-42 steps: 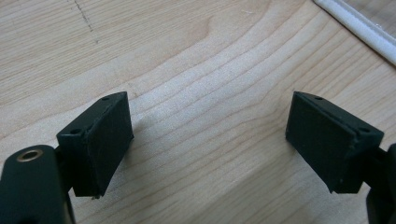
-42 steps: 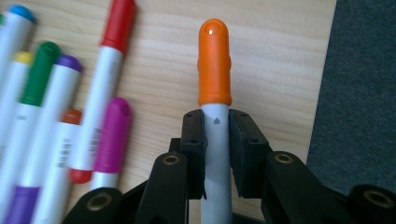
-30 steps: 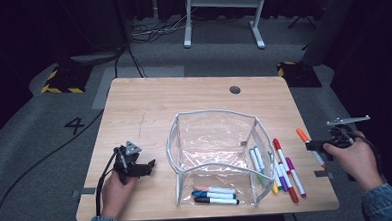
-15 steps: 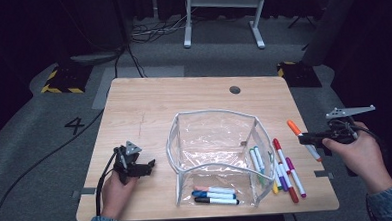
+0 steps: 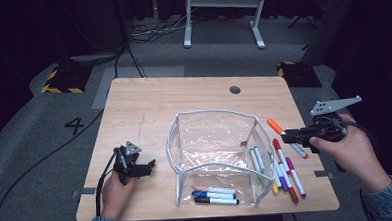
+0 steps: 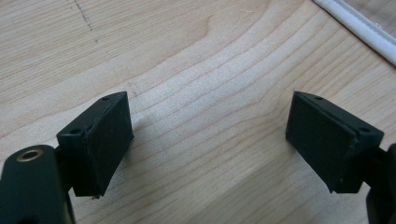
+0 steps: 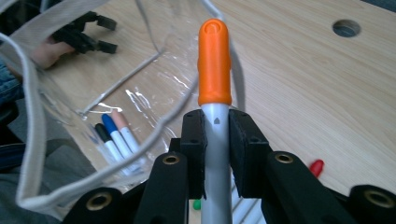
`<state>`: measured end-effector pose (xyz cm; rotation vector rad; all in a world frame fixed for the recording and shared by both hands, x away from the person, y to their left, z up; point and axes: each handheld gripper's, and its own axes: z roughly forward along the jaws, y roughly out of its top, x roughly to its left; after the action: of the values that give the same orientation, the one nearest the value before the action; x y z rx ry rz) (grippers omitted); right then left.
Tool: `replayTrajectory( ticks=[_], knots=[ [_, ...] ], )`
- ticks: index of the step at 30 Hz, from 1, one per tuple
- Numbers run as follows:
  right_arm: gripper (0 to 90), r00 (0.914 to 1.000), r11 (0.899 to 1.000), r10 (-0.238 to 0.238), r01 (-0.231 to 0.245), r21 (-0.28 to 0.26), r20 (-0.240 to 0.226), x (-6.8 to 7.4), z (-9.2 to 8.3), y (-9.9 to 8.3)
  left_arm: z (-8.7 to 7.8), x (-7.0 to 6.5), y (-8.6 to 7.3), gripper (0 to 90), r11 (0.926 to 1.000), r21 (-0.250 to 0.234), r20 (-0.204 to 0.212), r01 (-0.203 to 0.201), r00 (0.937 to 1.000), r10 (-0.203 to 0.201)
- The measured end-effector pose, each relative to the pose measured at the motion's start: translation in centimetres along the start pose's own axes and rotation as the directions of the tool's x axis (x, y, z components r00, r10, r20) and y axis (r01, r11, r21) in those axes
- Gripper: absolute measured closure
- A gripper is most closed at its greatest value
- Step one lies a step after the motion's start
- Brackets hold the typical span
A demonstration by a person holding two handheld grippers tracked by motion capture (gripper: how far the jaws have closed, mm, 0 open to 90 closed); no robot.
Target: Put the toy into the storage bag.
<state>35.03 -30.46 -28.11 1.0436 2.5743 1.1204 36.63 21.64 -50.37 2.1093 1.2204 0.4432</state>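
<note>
A clear plastic pouch (image 5: 213,140) with a white rim stands open in the middle of the wooden table (image 5: 183,98). Three markers (image 5: 215,194) lie inside it at the front, two more (image 5: 256,160) at its right side. My right gripper (image 5: 291,135) is lifted off the table right of the pouch, shut on an orange-capped marker (image 5: 277,127) whose cap points at the pouch. In the right gripper view the marker (image 7: 215,65) sticks out between the pads. My left gripper (image 5: 145,167) rests on the table left of the pouch, open, with bare wood between its pads (image 6: 100,140).
Several loose markers (image 5: 287,171) lie on the table right of the pouch, under my right gripper. A round cable hole (image 5: 235,90) sits near the table's far edge. A white stand (image 5: 222,9) is on the floor behind.
My right gripper has risen off the table with the orange-capped marker and moved toward the pouch's right side. The left gripper has stayed put.
</note>
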Motion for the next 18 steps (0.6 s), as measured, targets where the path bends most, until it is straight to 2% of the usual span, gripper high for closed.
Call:
replayTrajectory(
  ticks=[7, 12, 18],
  knots=[
    [76.9, 0.9952, 0.996, -0.085, 0.086, 0.016, -0.050, 2.4, 1.0, 2.4, 0.0, 0.0, 0.0, 14.9, 1.0000, 0.001, 0.001, 0.000, 1.0000, 0.000],
    [76.9, 0.9866, 0.989, -0.142, 0.145, 0.032, -0.081, 4.2, 2.3, 4.2, 0.0, 0.0, 0.0, 14.9, 1.0000, -0.002, 0.003, -0.001, 1.0000, 0.001],
    [76.9, 0.9724, 0.976, -0.200, 0.208, 0.060, -0.121, 6.0, 4.0, 5.8, 0.1, 0.0, 0.1, 14.9, 1.0000, 0.000, 0.006, -0.006, 1.0000, 0.006]
  ],
)
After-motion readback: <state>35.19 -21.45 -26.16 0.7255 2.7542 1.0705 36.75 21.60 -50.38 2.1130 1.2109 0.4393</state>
